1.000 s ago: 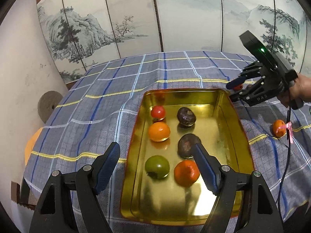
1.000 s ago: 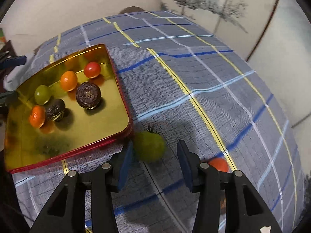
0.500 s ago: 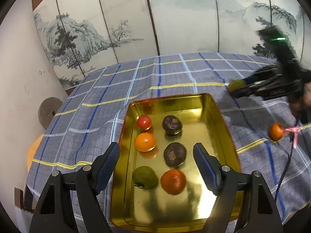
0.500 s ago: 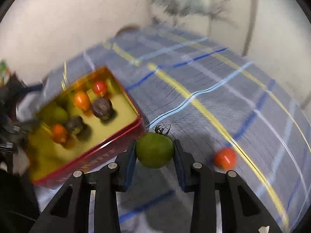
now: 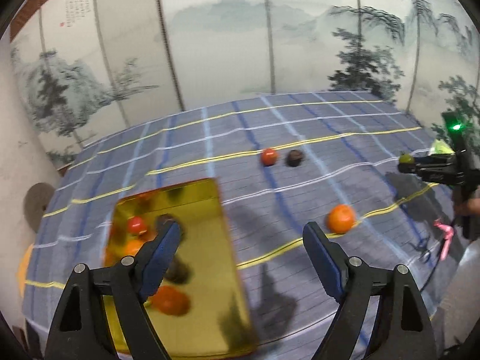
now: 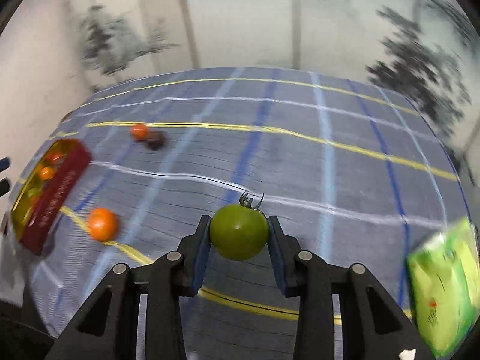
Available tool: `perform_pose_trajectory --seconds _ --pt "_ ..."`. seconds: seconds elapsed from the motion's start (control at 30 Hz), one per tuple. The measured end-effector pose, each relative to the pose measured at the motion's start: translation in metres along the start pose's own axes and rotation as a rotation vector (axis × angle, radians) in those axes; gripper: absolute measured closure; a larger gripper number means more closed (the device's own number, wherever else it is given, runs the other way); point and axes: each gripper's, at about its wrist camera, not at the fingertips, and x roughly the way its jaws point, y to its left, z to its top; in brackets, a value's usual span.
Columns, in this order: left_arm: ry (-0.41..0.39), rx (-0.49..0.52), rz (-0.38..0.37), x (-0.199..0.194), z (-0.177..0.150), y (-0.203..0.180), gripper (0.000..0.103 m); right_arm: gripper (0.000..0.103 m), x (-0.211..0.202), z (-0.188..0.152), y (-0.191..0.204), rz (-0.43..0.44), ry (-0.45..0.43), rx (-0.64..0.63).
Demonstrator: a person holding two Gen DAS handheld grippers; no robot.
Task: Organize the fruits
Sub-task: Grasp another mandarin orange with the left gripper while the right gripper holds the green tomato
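The right gripper (image 6: pixel 239 234) is clenched on a green tomato (image 6: pixel 239 231), both blue-padded fingers (image 6: pixel 201 247) pressing its flanks, stem pointing forward and up. The fruit hangs above the plaid tabletop (image 6: pixel 300 162), clear of the cloth. Ahead and to the left of these fingers an orange mandarin (image 6: pixel 102 223) sits on a yellow stripe. Farther left is the gold tray (image 6: pixel 49 192) with its red outer wall, holding several blurred fruits. Well ahead and left, a small red fruit (image 6: pixel 139 131) and a dark brown fruit (image 6: pixel 156 141) lie touching or nearly so. A green carton (image 6: pixel 444 294) shows at the lower right edge, heavily blurred.

The left gripper (image 5: pixel 240 259) is released, its 2 fingers (image 5: pixel 162 258) spread wide with nothing between them. Its left finger overlaps the gold tray (image 5: pixel 207 285), which holds a small red fruit (image 5: pixel 136 225), an orange one (image 5: pixel 132 247), a red-orange one (image 5: pixel 169 300) near the finger base, and dark fruits partly hidden. Just beyond the right fingertip lies the mandarin (image 5: pixel 340 218). Far ahead, between the fingers, the red fruit (image 5: pixel 268 156) and the dark fruit (image 5: pixel 295 157) rest just beside each other. At the far right the other gripper (image 5: pixel 405 162) appears with the green tomato (image 5: pixel 405 158) at its tip. A pink ribbon (image 5: pixel 444 234) lies on the cloth (image 5: pixel 300 138) below it.
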Motion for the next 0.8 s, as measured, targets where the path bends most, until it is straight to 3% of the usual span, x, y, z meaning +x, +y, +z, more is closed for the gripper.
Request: perform_pose_trajectory --seconds 0.07,0.2,0.33,0.7,0.8 --pt "-0.006 0.015 -0.026 0.007 0.003 -0.013 0.019 0.069 0.007 -0.005 -0.016 -0.041 0.006 0.046" --pt "0.040 0.027 -0.086 0.037 0.012 -0.040 0.019 0.069 0.015 -0.013 -0.038 -0.039 0.005 0.121" --pt "0.077 0.034 -0.126 0.065 0.016 -0.060 0.019 0.068 0.025 -0.022 -0.032 -0.039 0.012 0.117" --pt "0.155 0.051 -0.141 0.118 0.007 -0.086 0.019 0.068 0.024 -0.025 -0.026 -0.048 -0.006 0.097" --pt "0.160 0.018 -0.208 0.126 0.002 -0.087 0.019 0.066 0.024 -0.024 -0.026 -0.046 -0.005 0.095"
